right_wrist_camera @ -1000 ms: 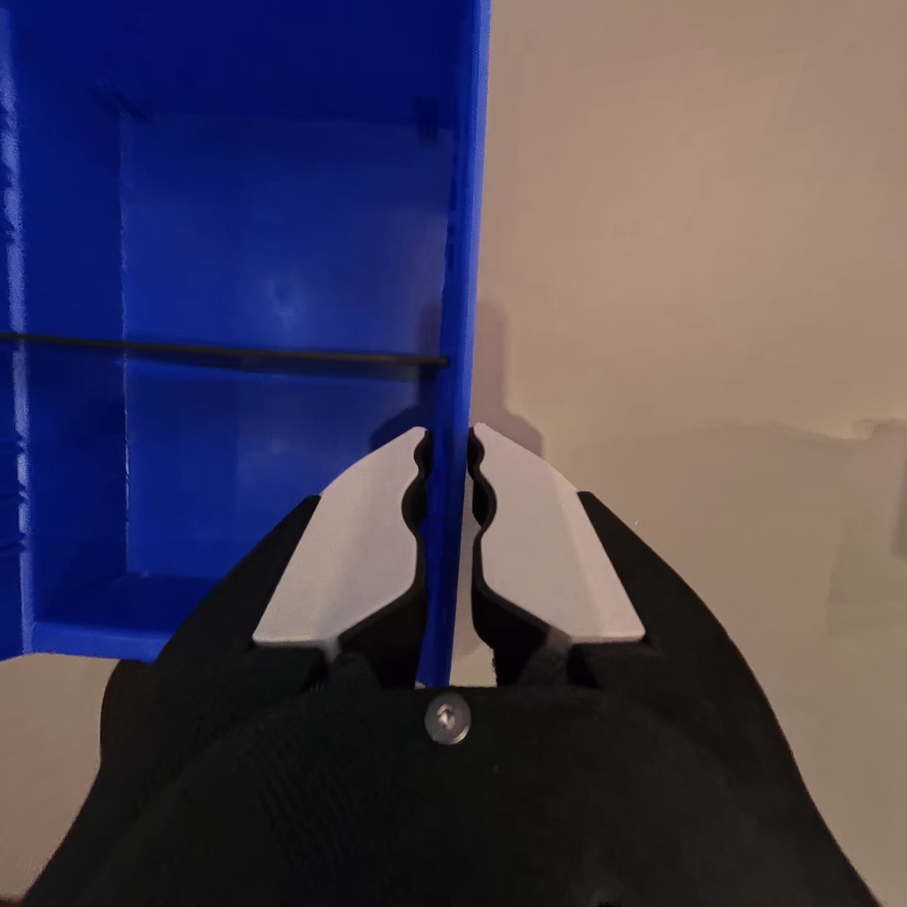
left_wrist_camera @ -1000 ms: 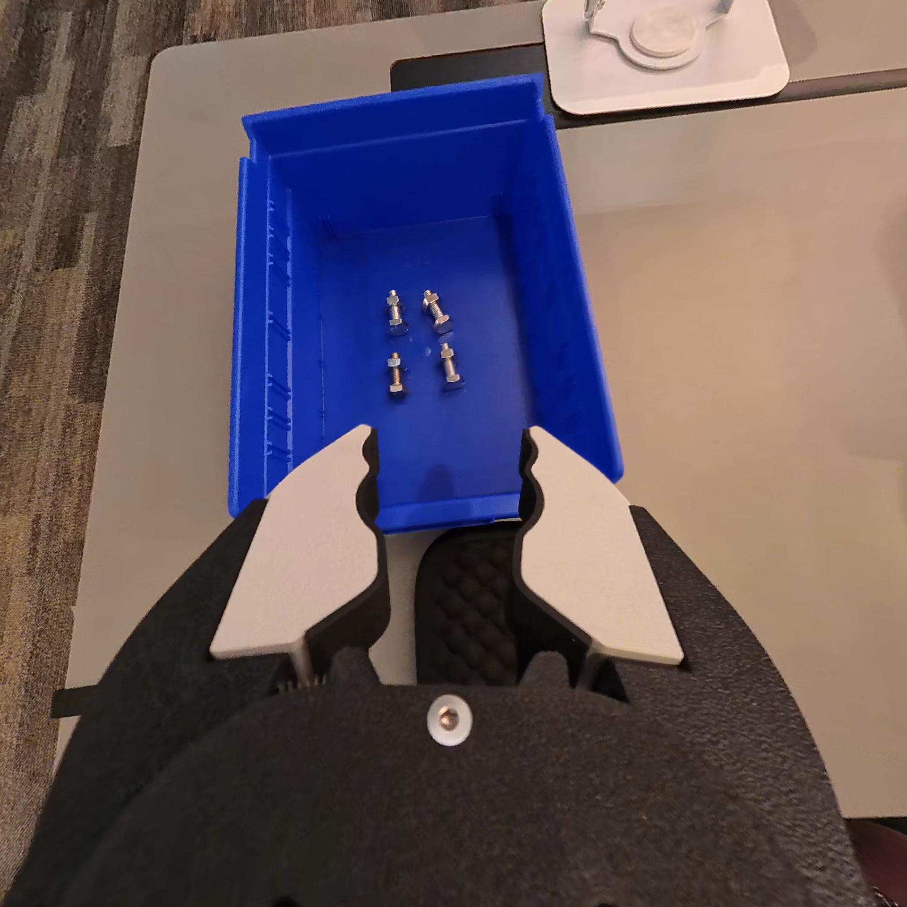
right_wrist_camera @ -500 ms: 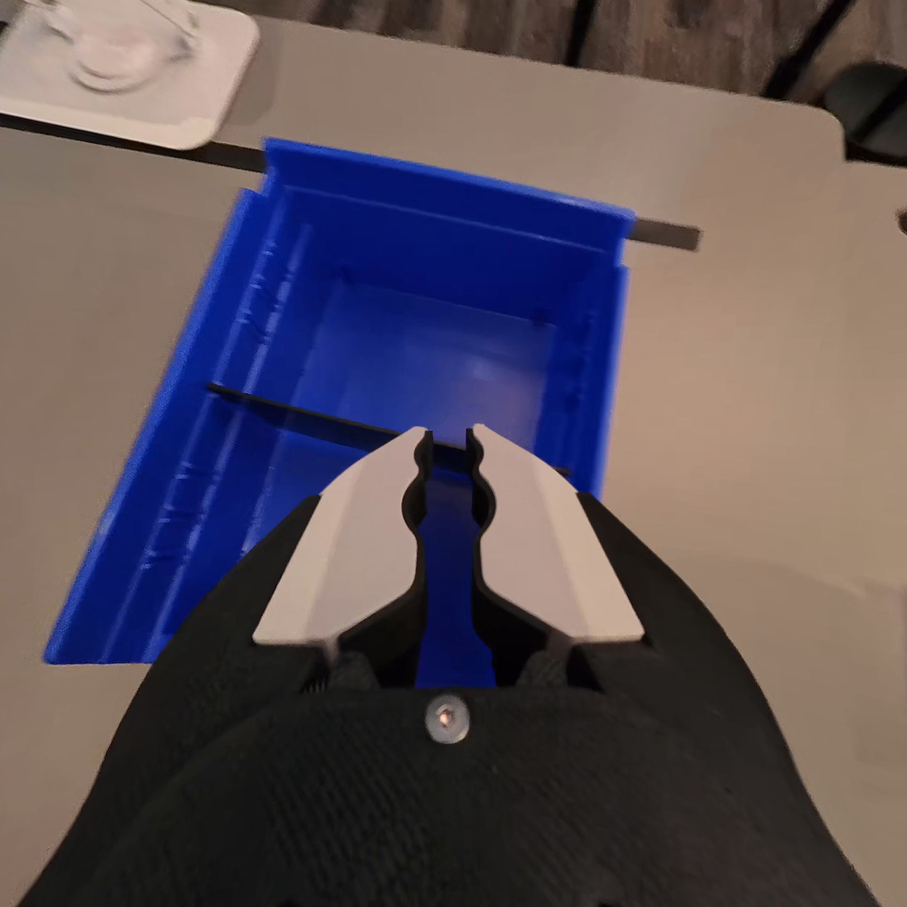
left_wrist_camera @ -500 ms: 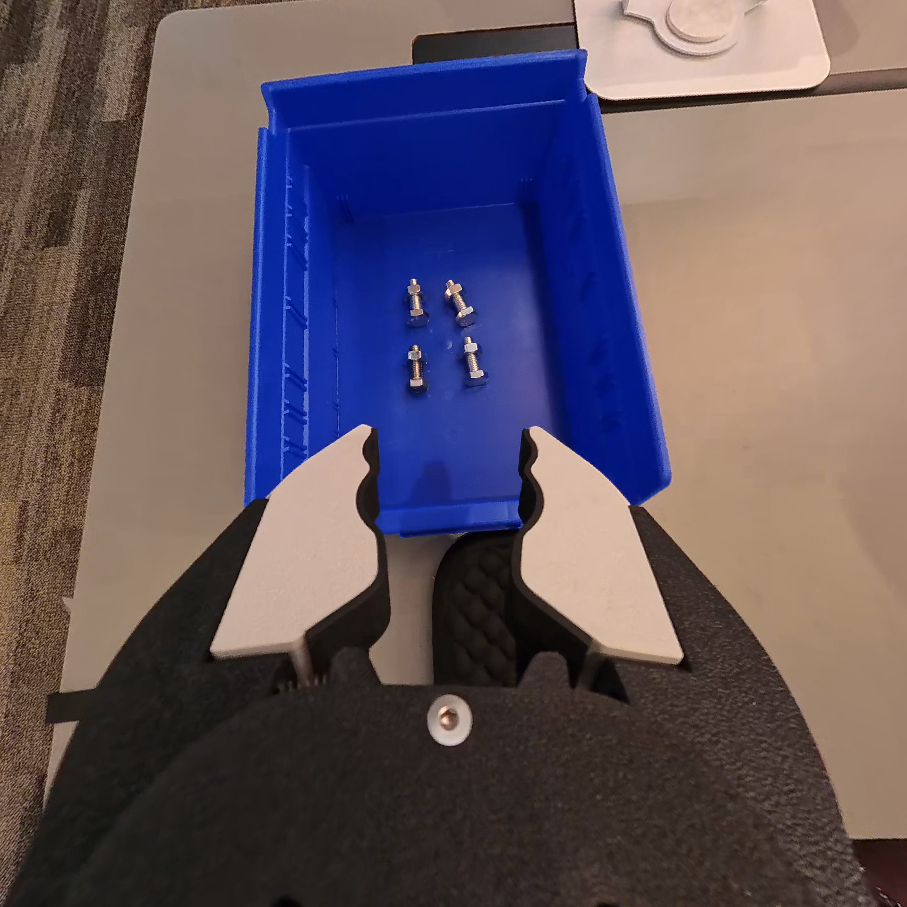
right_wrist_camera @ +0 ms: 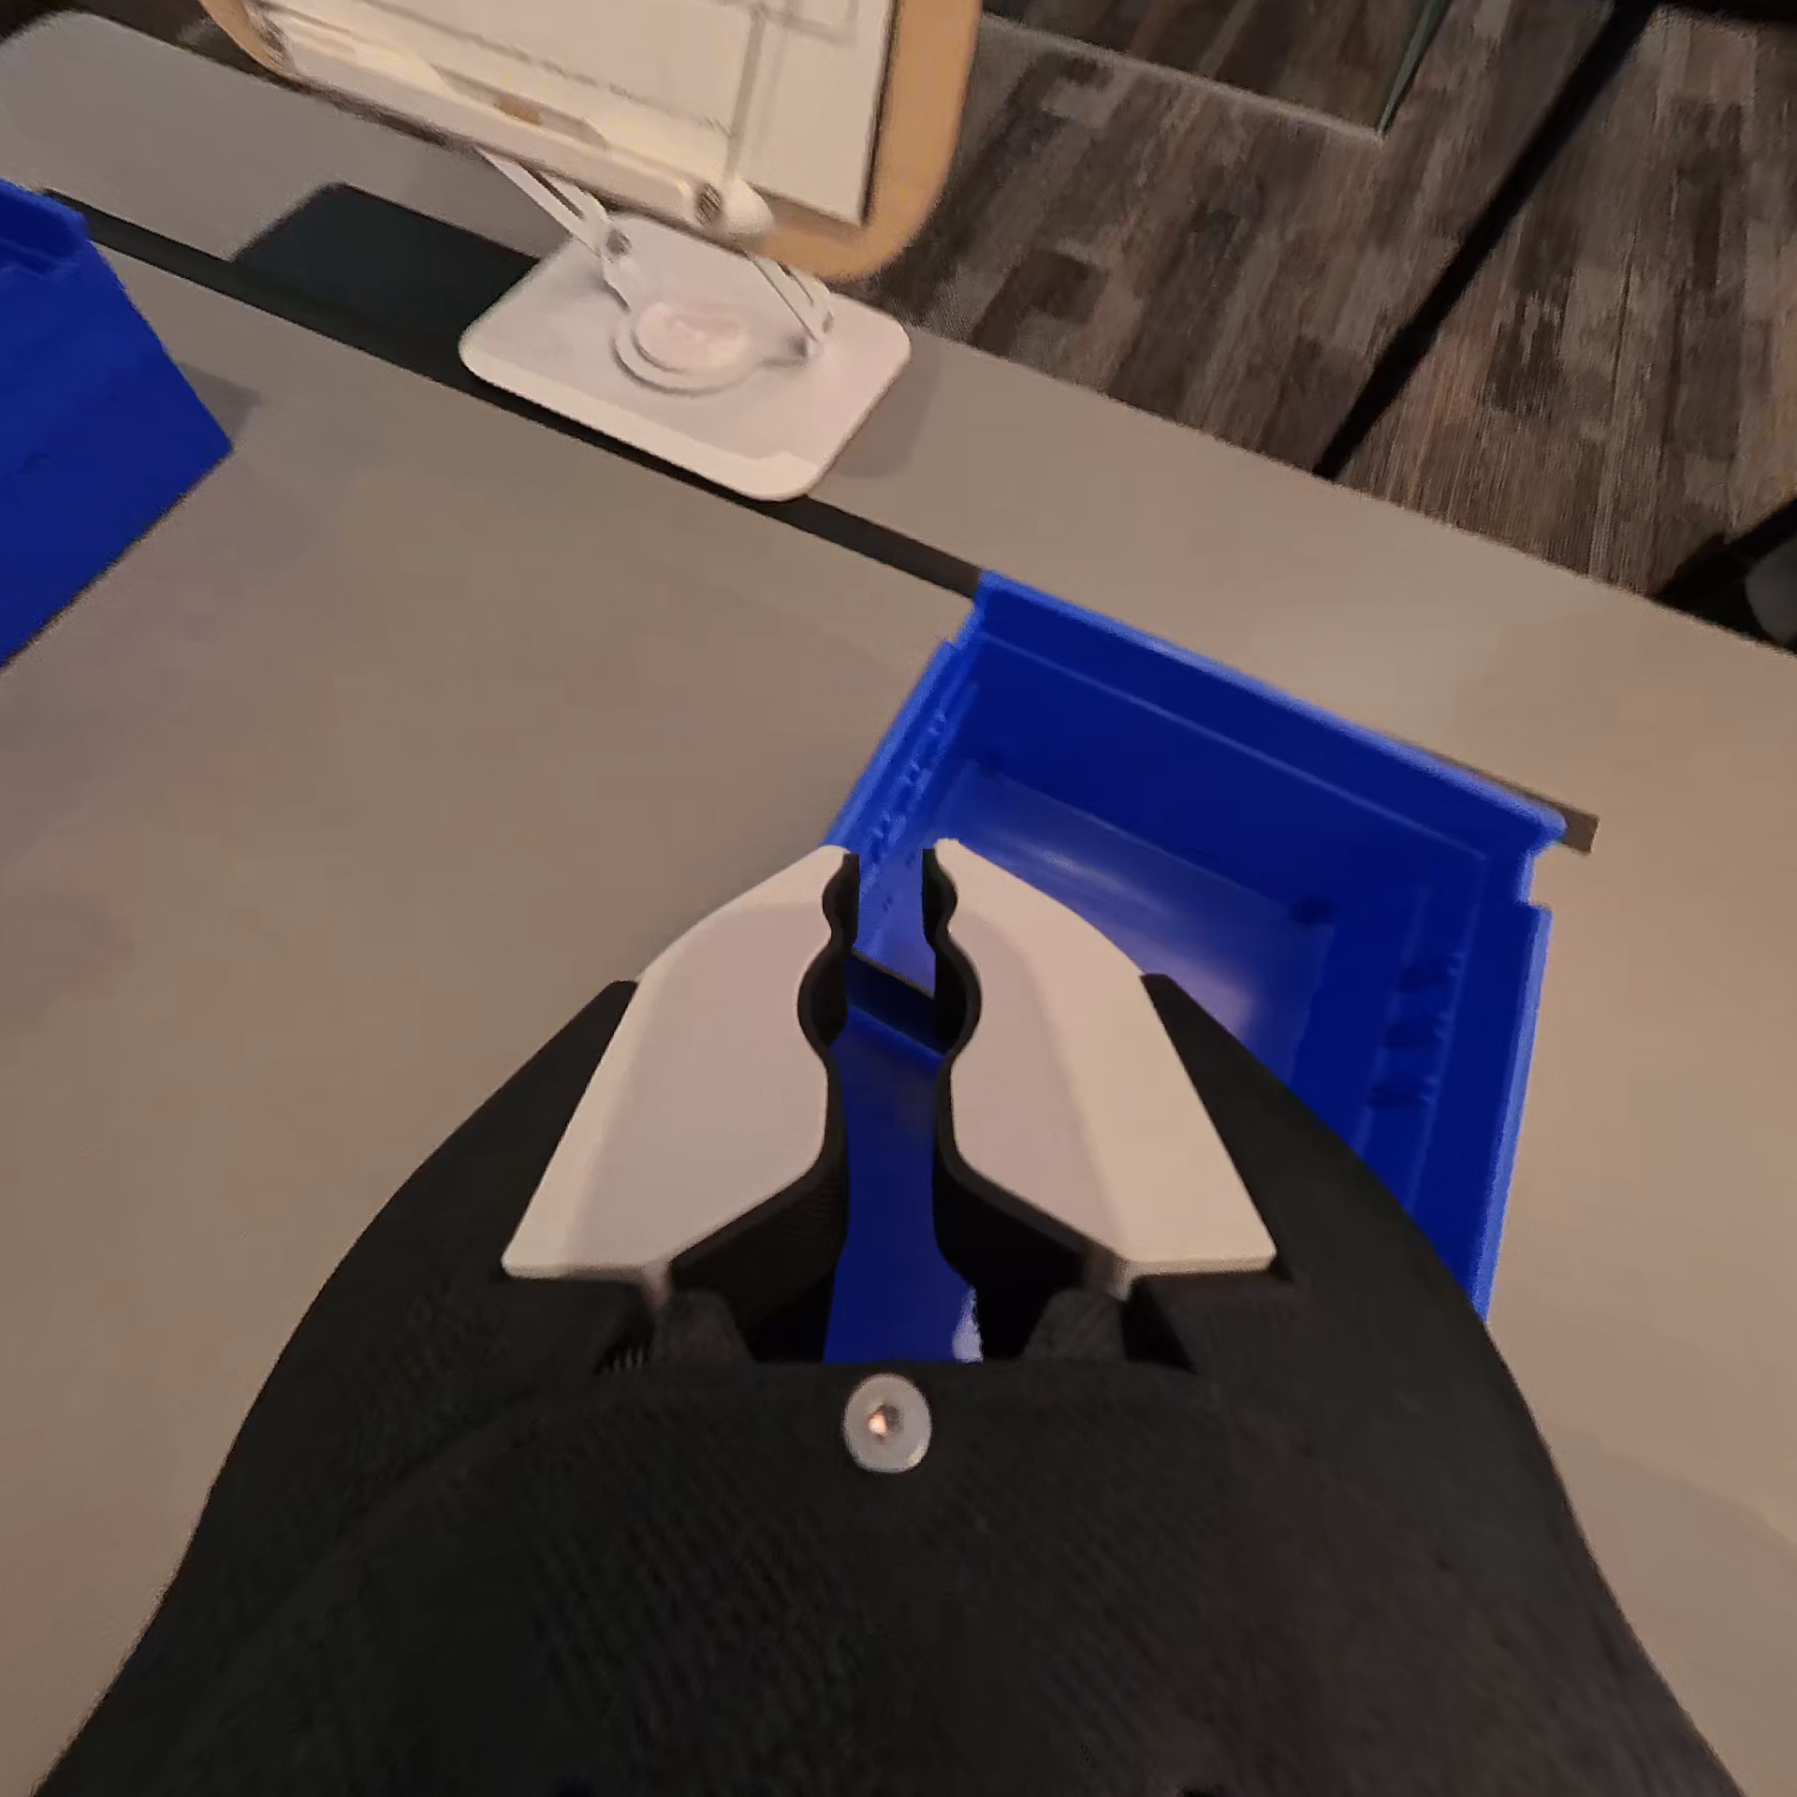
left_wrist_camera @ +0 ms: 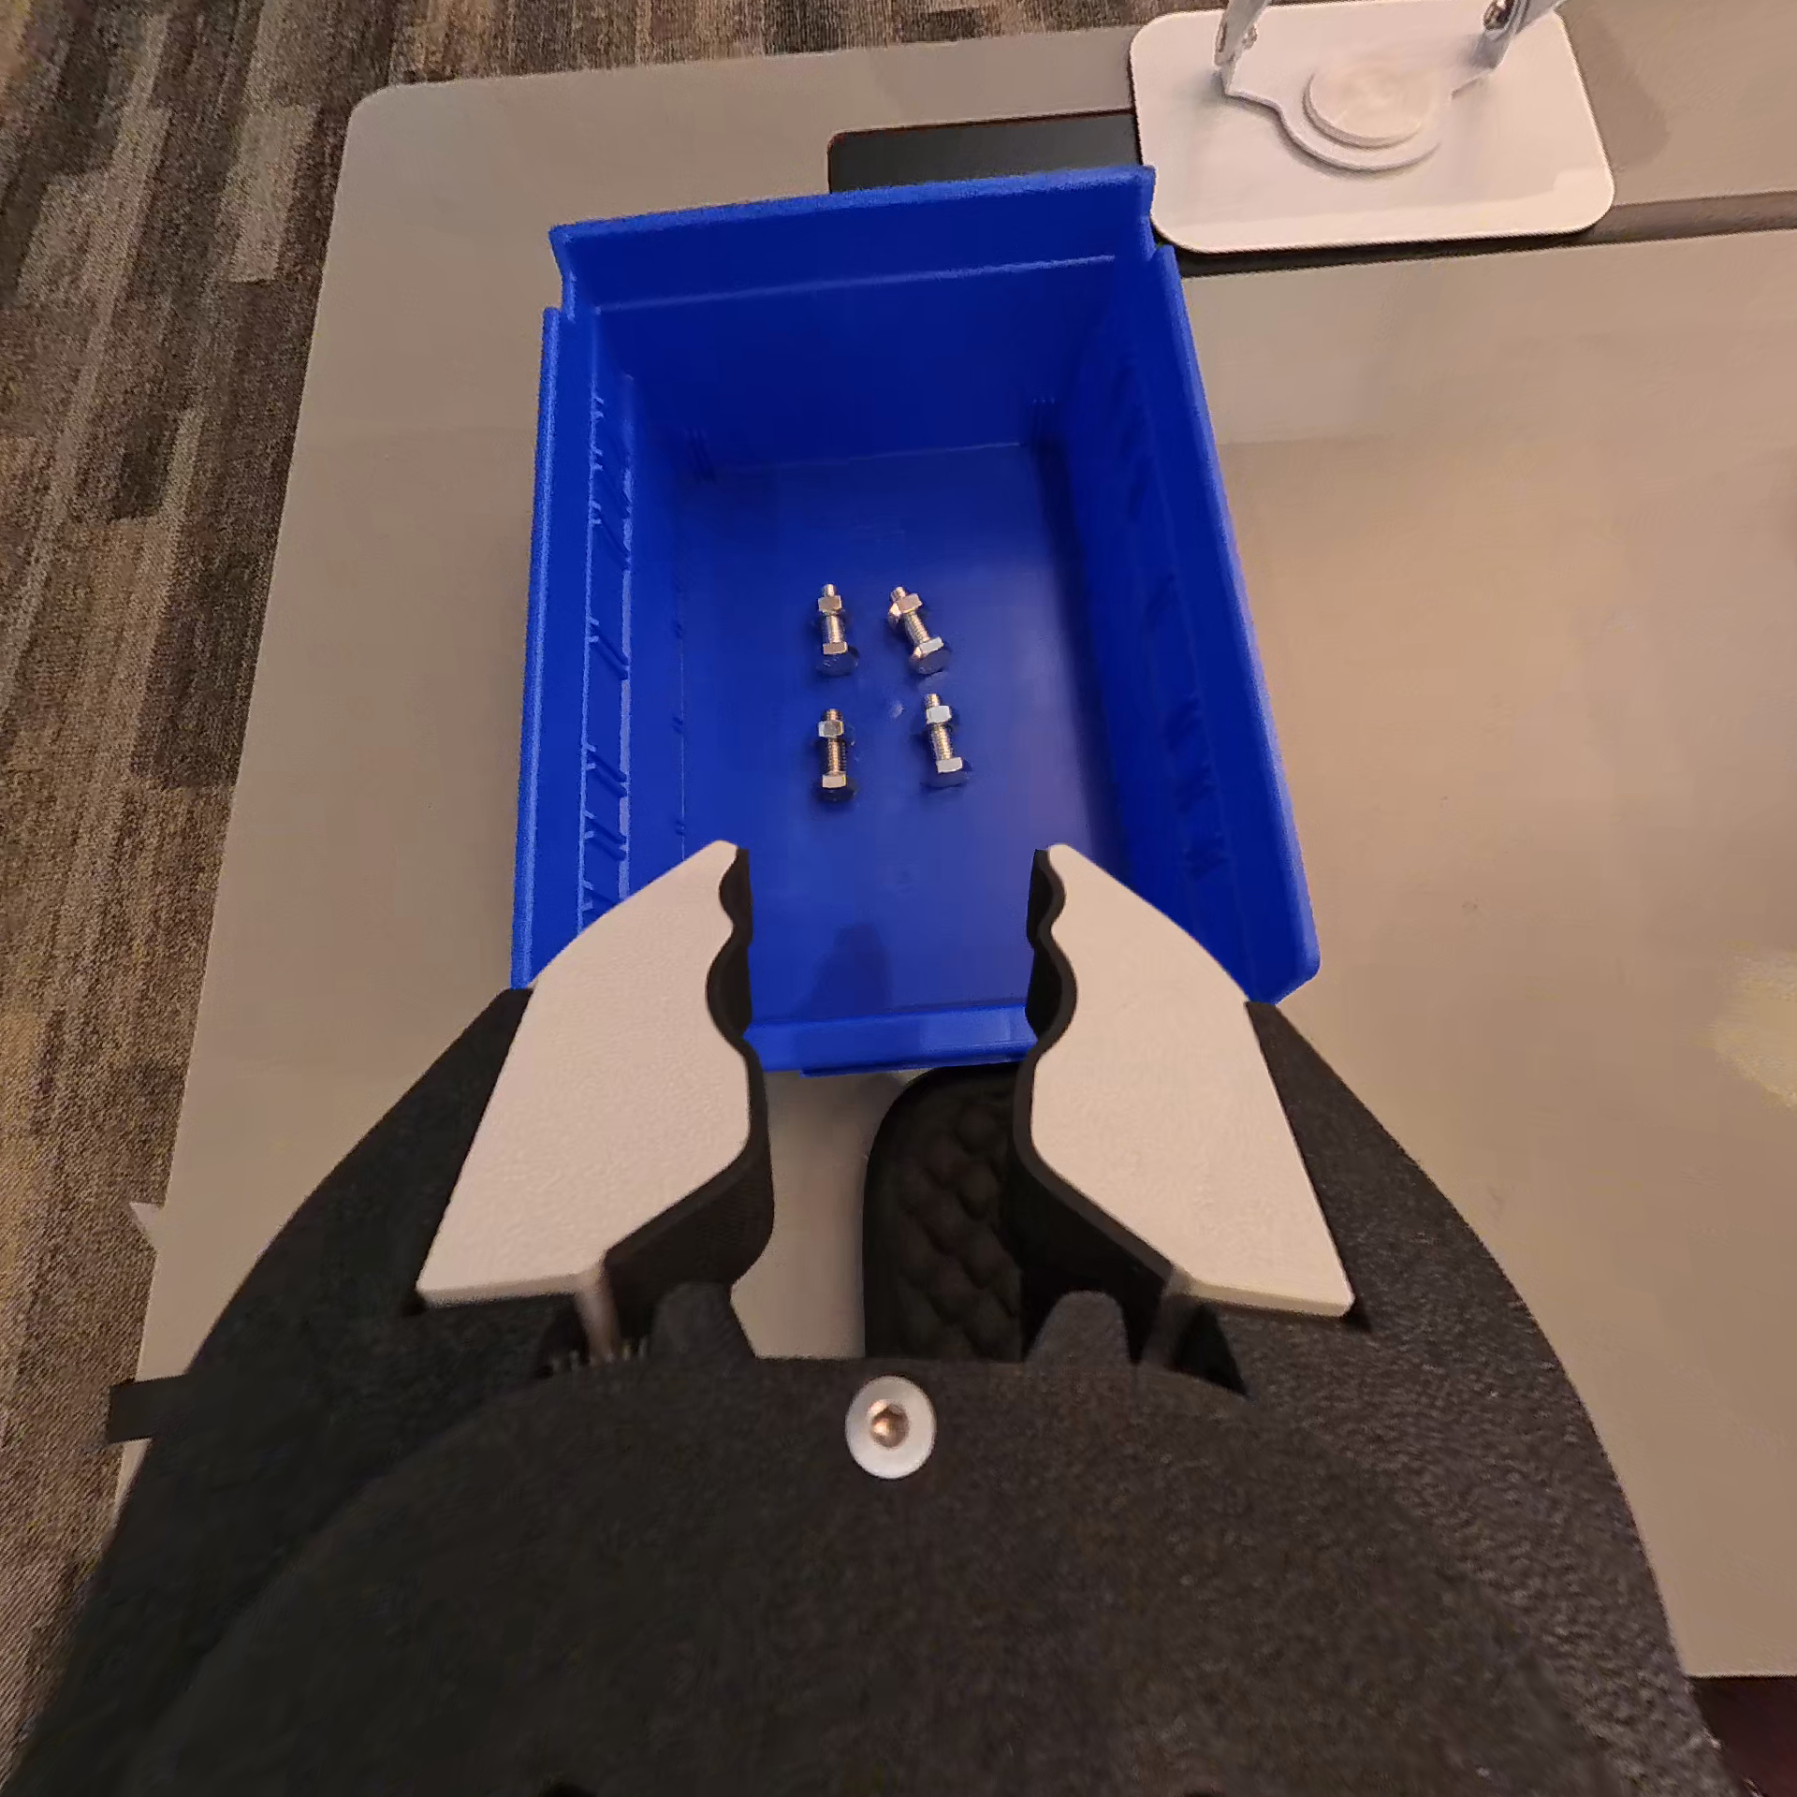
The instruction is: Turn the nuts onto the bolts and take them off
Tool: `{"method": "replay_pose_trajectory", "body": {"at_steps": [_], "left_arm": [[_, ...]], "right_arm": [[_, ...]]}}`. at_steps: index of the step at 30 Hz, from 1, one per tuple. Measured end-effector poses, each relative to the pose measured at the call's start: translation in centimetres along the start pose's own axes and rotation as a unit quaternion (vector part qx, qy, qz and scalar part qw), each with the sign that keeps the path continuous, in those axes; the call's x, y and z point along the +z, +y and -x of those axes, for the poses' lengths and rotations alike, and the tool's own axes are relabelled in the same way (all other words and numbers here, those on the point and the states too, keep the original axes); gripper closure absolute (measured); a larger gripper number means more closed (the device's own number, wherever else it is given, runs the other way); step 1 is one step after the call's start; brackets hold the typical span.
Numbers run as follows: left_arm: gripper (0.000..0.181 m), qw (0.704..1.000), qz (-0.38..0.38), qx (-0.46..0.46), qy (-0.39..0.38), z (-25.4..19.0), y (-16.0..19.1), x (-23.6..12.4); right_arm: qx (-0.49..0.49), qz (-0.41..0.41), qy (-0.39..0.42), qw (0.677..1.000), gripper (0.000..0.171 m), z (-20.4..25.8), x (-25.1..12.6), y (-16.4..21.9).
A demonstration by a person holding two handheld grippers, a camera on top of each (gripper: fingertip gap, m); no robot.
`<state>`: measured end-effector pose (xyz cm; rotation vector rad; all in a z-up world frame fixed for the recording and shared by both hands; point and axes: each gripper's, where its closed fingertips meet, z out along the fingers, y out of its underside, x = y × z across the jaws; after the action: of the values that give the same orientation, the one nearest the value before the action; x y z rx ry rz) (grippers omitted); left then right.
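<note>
Here the left gripper (left_wrist_camera: 890, 856) is seen wide apart with nothing between its grey fingers (left_wrist_camera: 622, 1050); it is held above the near end of a blue bin (left_wrist_camera: 574, 622) on the grey table (left_wrist_camera: 1478, 681). Four bolts (left_wrist_camera: 883, 688) are laid on the bin floor ahead of the fingertips, in two rows of two, each with a nut (left_wrist_camera: 828, 604) threaded near the far end of its shaft and its head toward the camera. The bolts are kept apart from each other and away from the bin walls. A black textured object (left_wrist_camera: 948, 1215) is seen below the gripper, just outside the near wall of the bin; what it is cannot be told. A white stand base (left_wrist_camera: 1381, 136) is set at the far right corner of the bin, past a dark strip in the table.

The right gripper (right_wrist_camera: 890, 856) is narrowed to a slim gap, and nothing is seen pinched at the tips. A second blue bin (right_wrist_camera: 1497, 982) is seen under and ahead of it, its near left wall lined up with the gap; contact cannot be told. The stand base (right_wrist_camera: 817, 428) and a blurred tablet-like panel (right_wrist_camera: 622, 88) on it are shown at the far side of the table, and a corner of the first bin (right_wrist_camera: 68, 408) is caught at the left edge. Patterned carpet (right_wrist_camera: 1361, 243) is seen beyond the table.
</note>
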<state>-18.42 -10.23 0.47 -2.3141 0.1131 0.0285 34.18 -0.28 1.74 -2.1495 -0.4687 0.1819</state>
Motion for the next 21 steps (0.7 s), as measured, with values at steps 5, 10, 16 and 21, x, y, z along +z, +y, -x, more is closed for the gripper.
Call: {"method": "replay_pose_trajectory", "body": {"at_steps": [5,10,16,21], "left_arm": [[0.127,0.999,-0.021,0.009,0.038,-1.0,-1.1,0.2],[0.13,0.997,-0.02,0.025,0.067,-1.1,-1.9,1.3],[0.133,0.994,0.086,0.035,0.05,0.9,0.7,5.8],[0.137,0.984,0.171,0.034,0.035,2.0,2.7,9.9]], "right_arm": [[-0.045,-0.078,-0.042,0.995,0.157,4.9,-1.7,-4.6],[-0.097,-0.171,-0.105,0.975,0.157,10.9,-4.2,-8.9],[-0.137,-0.194,-0.158,0.958,0.157,15.2,-5.5,-10.6],[-0.136,-0.192,-0.173,0.956,0.157,15.3,-4.4,-10.5]]}}
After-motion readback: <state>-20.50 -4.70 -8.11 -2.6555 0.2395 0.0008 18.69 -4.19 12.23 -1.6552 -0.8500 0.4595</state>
